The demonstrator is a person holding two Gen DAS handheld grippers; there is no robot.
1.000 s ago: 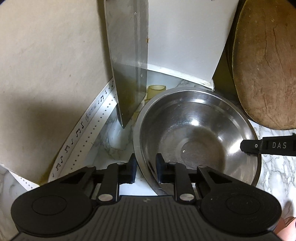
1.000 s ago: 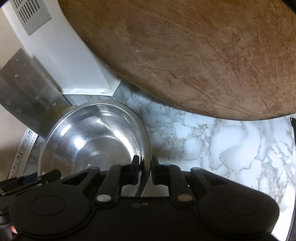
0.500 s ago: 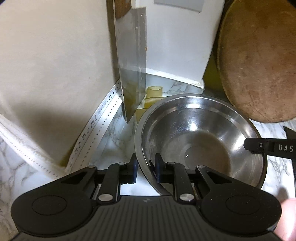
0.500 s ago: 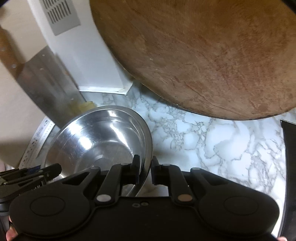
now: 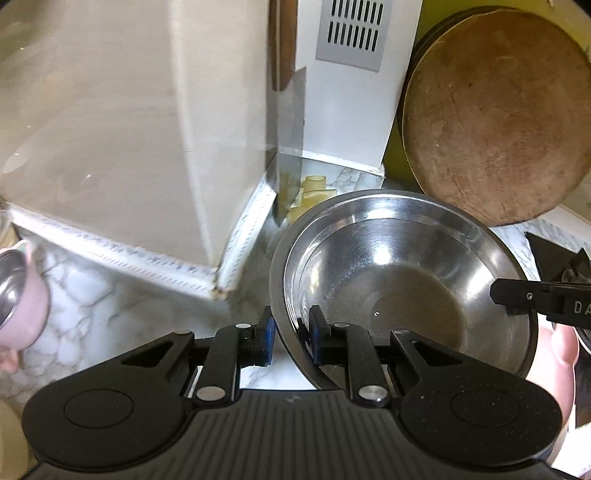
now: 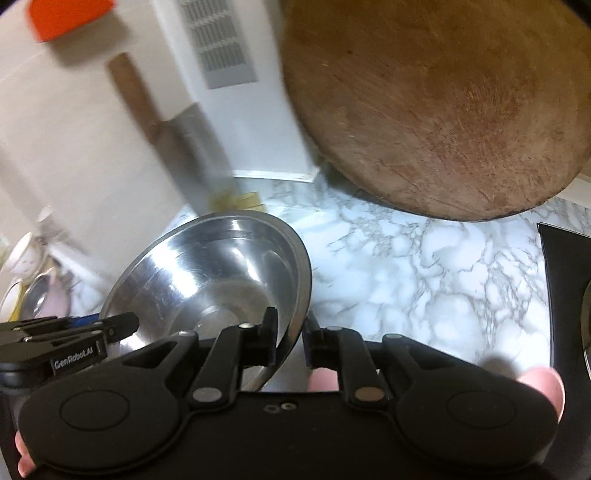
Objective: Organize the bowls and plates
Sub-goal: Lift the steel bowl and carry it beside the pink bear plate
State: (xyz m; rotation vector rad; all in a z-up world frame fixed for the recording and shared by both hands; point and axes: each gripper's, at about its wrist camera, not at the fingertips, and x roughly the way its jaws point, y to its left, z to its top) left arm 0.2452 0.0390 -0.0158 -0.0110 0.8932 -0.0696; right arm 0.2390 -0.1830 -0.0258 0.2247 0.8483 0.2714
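Observation:
A large steel bowl (image 5: 399,280) is held by both grippers above the marble counter (image 6: 424,273). My left gripper (image 5: 290,338) is shut on the bowl's left rim, one finger inside and one outside. My right gripper (image 6: 290,338) is shut on the opposite rim of the same bowl (image 6: 207,280). The right gripper's finger (image 5: 535,299) shows at the bowl's right edge in the left wrist view. The left gripper's fingers (image 6: 74,332) show at the bowl's left in the right wrist view. The bowl is empty.
A round wooden cutting board (image 5: 491,114) leans against the back wall. A cleaver (image 6: 177,147) leans in the corner by a white box with a vent (image 5: 351,33). Pink and white cups (image 6: 40,288) stand at the left. A black stove edge (image 6: 565,295) lies at the right.
Both grippers have pulled back and up with the bowl, away from the corner. More of the wall, vent, cutting board and cups at the left have come into view.

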